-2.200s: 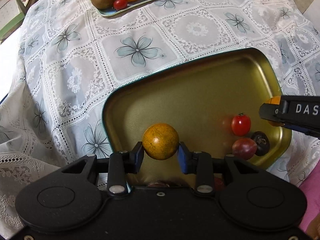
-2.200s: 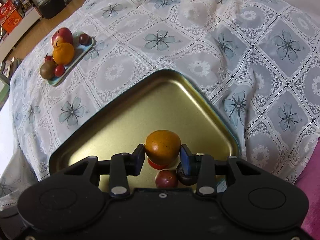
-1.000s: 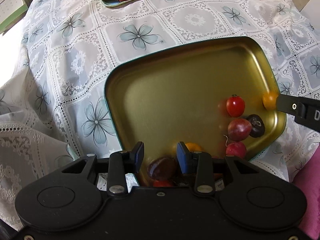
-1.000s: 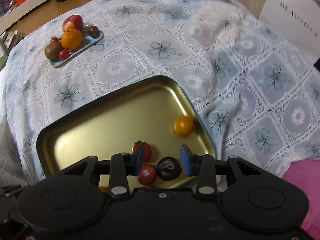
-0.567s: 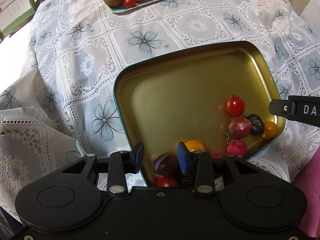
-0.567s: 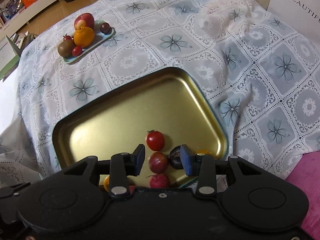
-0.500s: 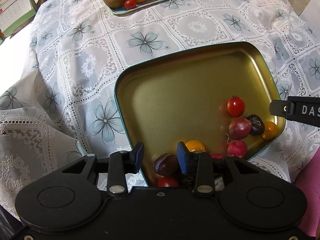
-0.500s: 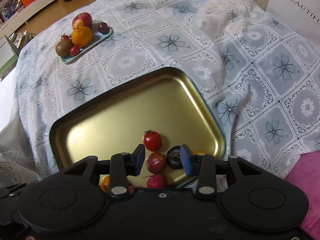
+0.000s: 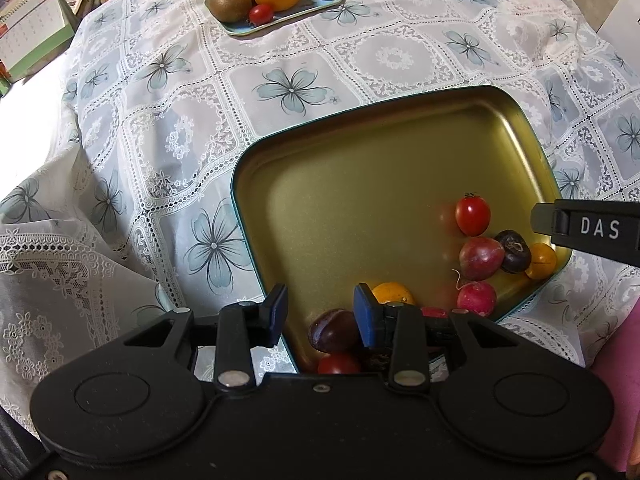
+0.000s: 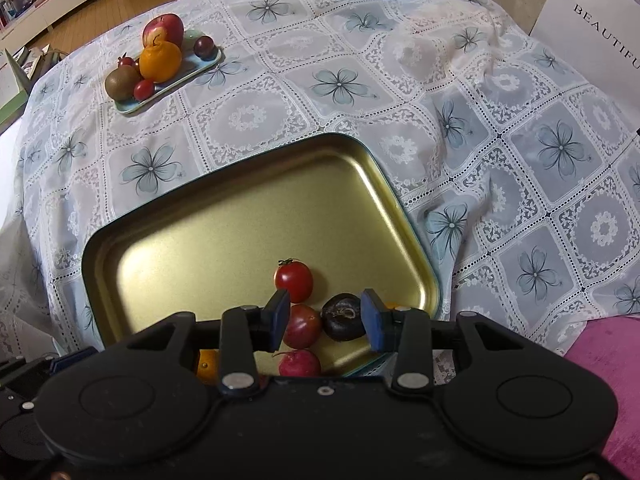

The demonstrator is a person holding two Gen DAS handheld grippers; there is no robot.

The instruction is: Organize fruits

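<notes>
Two oranges now lie loose in the gold tray (image 9: pixel 360 200) w/ the other small fruit; both were held secs ago. Left gripper (image 9: pixel 320 312) & right gripper (image 10: pixel 326 314) hang open, empty. Next load likely from the far plate (image 10: pixel 200 68).

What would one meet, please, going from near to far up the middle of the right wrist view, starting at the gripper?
Right gripper → radish → reddish plum → cherry tomato → bare floor of the gold tray → flowered tablecloth.
</notes>
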